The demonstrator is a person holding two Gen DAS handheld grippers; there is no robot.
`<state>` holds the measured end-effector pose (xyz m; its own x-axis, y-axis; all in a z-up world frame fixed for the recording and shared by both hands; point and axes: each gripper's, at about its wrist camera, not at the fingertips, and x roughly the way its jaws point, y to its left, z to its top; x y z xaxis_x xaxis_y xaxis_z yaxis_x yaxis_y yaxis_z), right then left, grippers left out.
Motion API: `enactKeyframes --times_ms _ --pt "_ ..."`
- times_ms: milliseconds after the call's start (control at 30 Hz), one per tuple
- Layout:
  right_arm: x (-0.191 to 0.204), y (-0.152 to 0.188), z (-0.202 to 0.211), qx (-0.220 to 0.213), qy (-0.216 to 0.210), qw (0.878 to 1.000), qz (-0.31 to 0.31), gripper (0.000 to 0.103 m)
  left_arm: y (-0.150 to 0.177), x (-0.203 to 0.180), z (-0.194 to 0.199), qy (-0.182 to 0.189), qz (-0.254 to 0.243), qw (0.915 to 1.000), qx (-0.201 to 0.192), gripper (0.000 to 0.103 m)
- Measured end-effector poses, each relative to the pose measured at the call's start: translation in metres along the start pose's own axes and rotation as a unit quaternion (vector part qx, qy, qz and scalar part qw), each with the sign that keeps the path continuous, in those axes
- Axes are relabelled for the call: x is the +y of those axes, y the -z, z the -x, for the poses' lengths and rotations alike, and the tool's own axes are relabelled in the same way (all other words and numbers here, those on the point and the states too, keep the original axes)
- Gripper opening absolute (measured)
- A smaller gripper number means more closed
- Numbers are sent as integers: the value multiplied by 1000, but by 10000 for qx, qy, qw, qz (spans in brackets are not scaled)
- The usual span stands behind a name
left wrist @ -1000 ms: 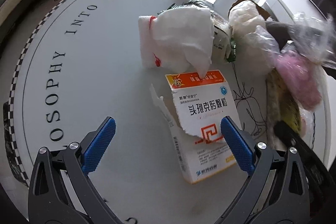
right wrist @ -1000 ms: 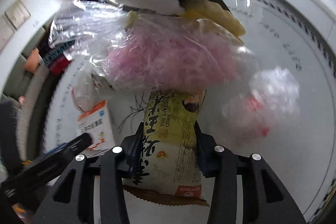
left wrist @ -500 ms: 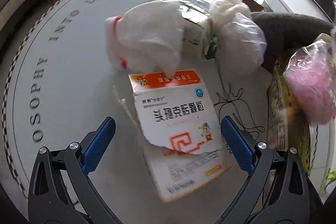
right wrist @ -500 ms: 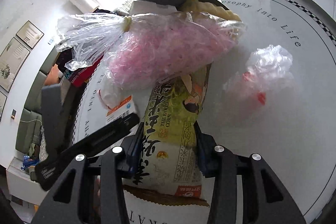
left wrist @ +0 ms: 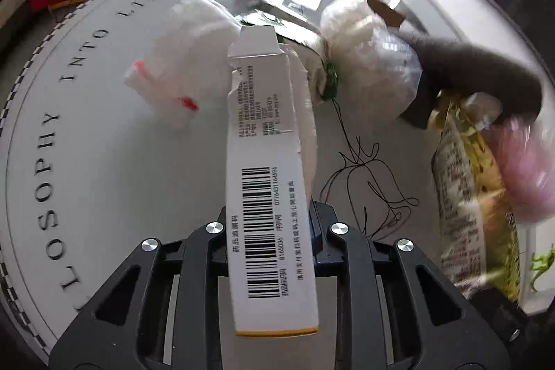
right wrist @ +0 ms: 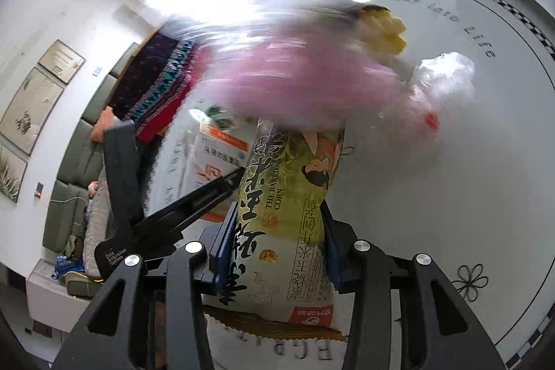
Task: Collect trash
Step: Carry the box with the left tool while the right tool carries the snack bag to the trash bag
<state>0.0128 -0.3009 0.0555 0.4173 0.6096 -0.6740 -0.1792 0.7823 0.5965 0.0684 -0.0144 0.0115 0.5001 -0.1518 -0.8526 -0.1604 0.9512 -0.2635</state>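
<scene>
Left claw (left wrist: 270,224) is clamped on the torn medicine carton (left wrist: 267,182), lifted off the worktop (left wrist: 104,179). Light, crushable card; grip the flat faces. Right claw (right wrist: 274,252) pinches the baked corn packet (right wrist: 284,217): soft, slippery film.

both grippers, left (left wrist: 270,224) and right (right wrist: 277,248), fingers clamped tight

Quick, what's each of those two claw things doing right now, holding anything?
Left gripper: jaws closed on the white medicine box.
Right gripper: jaws closed on the yellow-green corn snack bag.
</scene>
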Motion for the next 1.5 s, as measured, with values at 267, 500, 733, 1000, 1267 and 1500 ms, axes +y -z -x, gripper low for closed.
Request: enactKeyframes --times_ms 267,500,733,1000,1267,1500 --pt "40 8 6 -78 -81 9989 455 45 8 44 51 317 161 9987 -367 23" --pt "85 23 2 26 -179 9955 928 45 33 92 95 225 425 9966 -669 23" --pt "158 49 -24 329 -404 9860 1583 45 64 157 144 -83 820 9908 -1077 23" --pt "250 101 -66 963 -907 9597 2480 45 122 244 204 -803 1583 9735 -1441 23" --pt "331 166 -105 1606 -1342 9224 3246 45 187 328 247 -1592 2520 9418 -1554 23" --pt "403 213 -142 2199 -1788 8859 3672 55 205 379 265 -1993 3187 9130 -1586 59"
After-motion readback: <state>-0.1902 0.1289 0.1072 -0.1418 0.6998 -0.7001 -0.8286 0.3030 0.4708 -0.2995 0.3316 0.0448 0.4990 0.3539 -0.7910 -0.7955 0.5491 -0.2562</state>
